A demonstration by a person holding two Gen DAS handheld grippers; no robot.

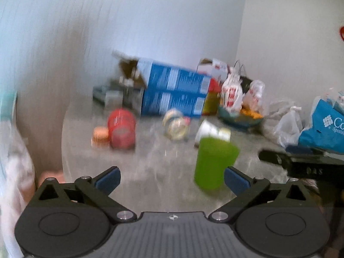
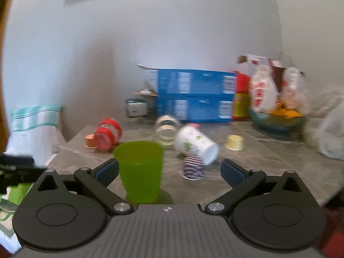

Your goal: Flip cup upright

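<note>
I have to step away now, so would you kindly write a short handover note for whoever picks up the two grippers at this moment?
Left gripper: open, holding nothing, low over the counter.
Right gripper: open, holding nothing.
Green cup: standing upright, mouth up, on the counter, nearest the grippers; neither gripper touches it.
Done: that cup looks flipped and released.
Left: several others are not upright. The white floral cup, the clear glass and the red cup lie on their sides; the small yellow cup appears mouth-down. The white floral cup is nearest, if more flipping is wanted.
</note>
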